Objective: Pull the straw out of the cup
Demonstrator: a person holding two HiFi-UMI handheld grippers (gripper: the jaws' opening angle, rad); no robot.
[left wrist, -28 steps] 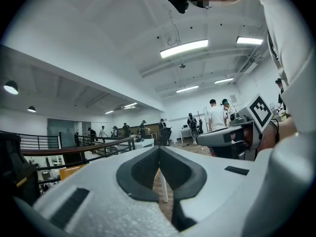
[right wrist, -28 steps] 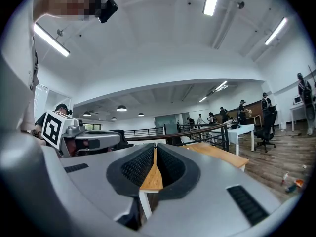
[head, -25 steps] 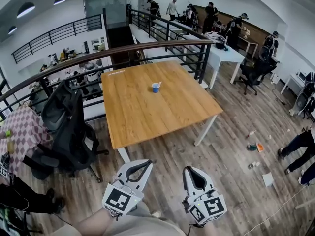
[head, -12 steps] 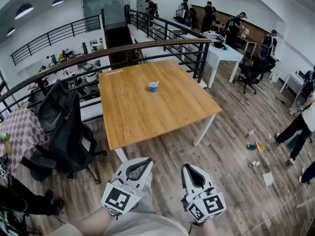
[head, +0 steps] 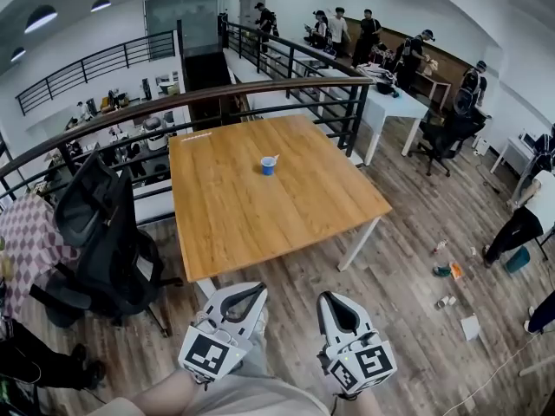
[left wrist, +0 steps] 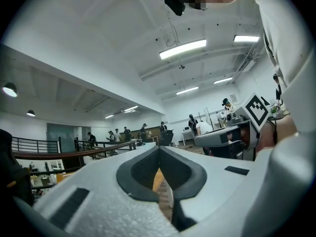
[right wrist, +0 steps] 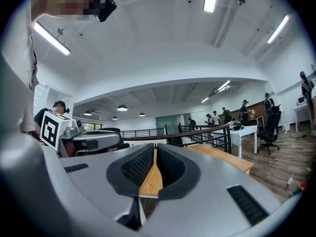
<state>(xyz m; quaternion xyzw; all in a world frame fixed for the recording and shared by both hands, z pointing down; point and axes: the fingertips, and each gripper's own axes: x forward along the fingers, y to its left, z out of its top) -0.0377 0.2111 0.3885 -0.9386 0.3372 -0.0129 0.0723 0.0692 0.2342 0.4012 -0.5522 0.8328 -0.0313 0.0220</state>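
A: Cup (head: 269, 166), straw (head: 274, 158) inside: middle of table (head: 260, 219), far off.
B: Left gripper (head: 258, 289), right gripper (head: 329, 298): closed, empty. Since before, table nearer (approach only); straw not yet pulled.

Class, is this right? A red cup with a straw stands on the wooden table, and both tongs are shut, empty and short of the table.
Not red: the head view shows a blue cup. The rest stands: it holds a straw, it is on the wooden table, and the left tongs and right tongs are shut, empty, short of the table.
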